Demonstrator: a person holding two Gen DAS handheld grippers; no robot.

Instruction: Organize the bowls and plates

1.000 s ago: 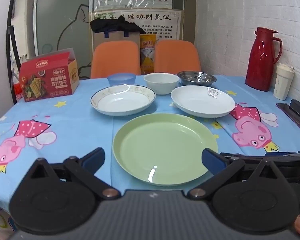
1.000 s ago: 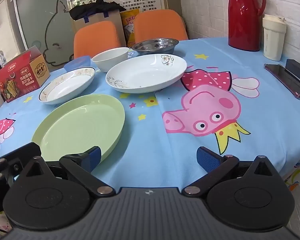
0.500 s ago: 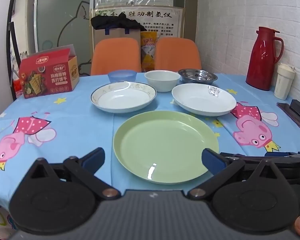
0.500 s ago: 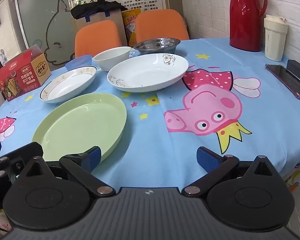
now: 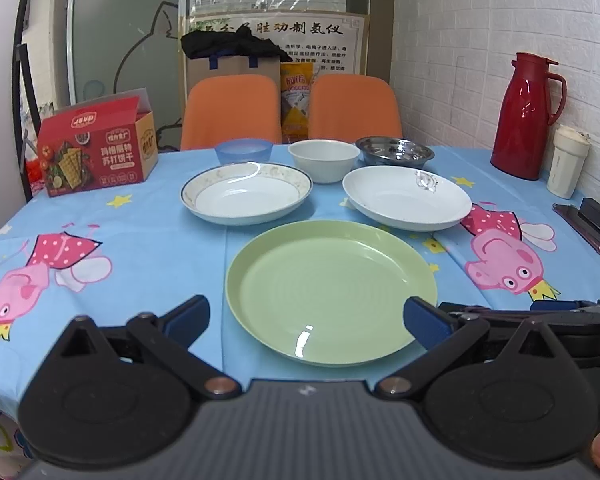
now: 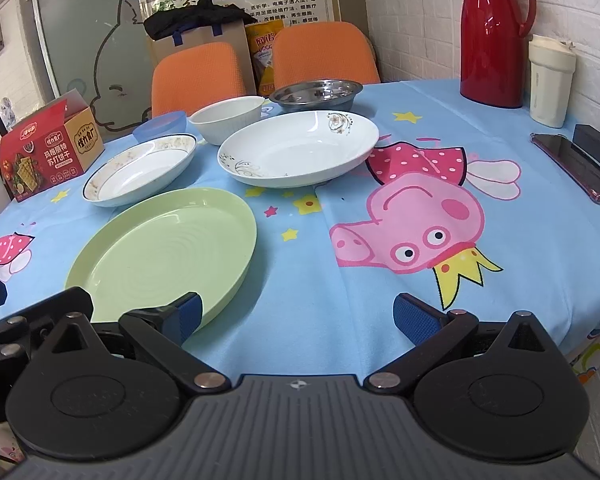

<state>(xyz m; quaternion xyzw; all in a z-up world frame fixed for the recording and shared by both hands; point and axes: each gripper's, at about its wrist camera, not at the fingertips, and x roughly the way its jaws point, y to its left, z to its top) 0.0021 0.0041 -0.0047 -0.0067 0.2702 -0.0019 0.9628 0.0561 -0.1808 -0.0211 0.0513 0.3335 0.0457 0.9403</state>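
Observation:
A green plate [image 5: 330, 290] lies nearest on the blue tablecloth. Behind it are a rimmed white plate [image 5: 247, 198] at left and a flowered white plate [image 5: 406, 203] at right. Further back stand a blue bowl [image 5: 243, 150], a white bowl [image 5: 324, 159] and a steel bowl [image 5: 395, 150]. My left gripper [image 5: 306, 318] is open and empty, its fingers either side of the green plate's near edge. My right gripper [image 6: 296, 316] is open and empty, right of the green plate [image 6: 162, 256], before the flowered plate [image 6: 298, 154].
A red cracker box [image 5: 96, 146] stands at back left. A red thermos [image 5: 524, 116], a cream cup [image 5: 568, 162] and a phone [image 6: 576, 166] are along the right by the brick wall. Two orange chairs [image 5: 230, 108] stand behind the table.
Both views have shifted slightly; the left gripper has dropped a little lower over the near edge. Nothing on the table has moved and both grippers stay open.

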